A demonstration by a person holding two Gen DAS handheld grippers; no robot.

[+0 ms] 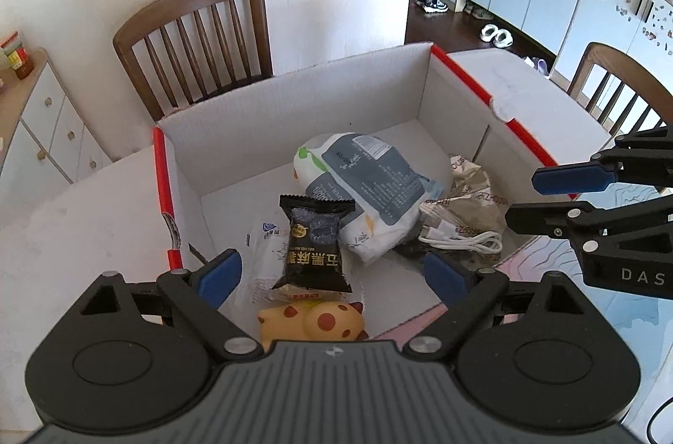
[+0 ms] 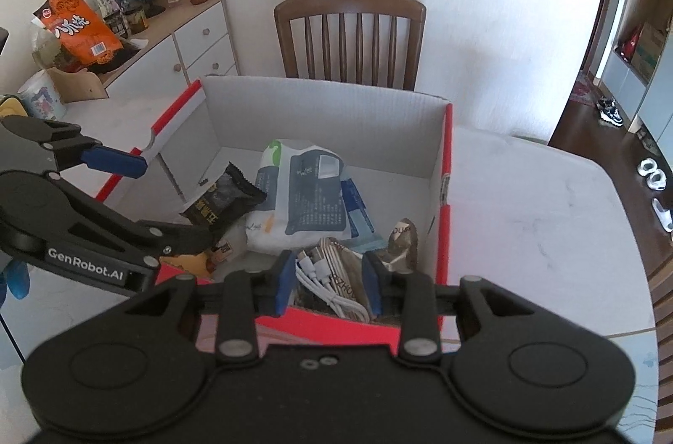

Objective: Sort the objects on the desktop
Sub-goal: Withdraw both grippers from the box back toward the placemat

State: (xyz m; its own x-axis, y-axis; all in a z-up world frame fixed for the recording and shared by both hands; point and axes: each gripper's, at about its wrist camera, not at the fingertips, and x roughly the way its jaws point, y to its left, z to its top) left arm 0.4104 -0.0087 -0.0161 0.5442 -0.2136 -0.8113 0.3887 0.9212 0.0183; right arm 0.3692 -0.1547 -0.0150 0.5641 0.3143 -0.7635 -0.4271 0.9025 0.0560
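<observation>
A white cardboard box with red edges (image 1: pixel 294 99) (image 2: pixel 328 116) stands on the table. Inside lie a black snack packet (image 1: pixel 313 242) (image 2: pixel 223 202), a white and grey bag (image 1: pixel 366 187) (image 2: pixel 303 204), a white cable (image 1: pixel 467 240) (image 2: pixel 332 290), a crumpled foil wrapper (image 1: pixel 471 191) (image 2: pixel 401 240) and a yellow spotted cat toy (image 1: pixel 311 322). My left gripper (image 1: pixel 332 271) is open and empty above the box's near edge, over the snack packet and toy. My right gripper (image 2: pixel 328 284) is open and empty, jaws either side of the cable, above it.
The box sits on a white table (image 2: pixel 525 200). A wooden chair (image 2: pixel 349 36) stands behind it and another (image 1: pixel 622 91) at the right. A white sideboard (image 2: pixel 168 57) with a globe, jars and an orange bag is at the left.
</observation>
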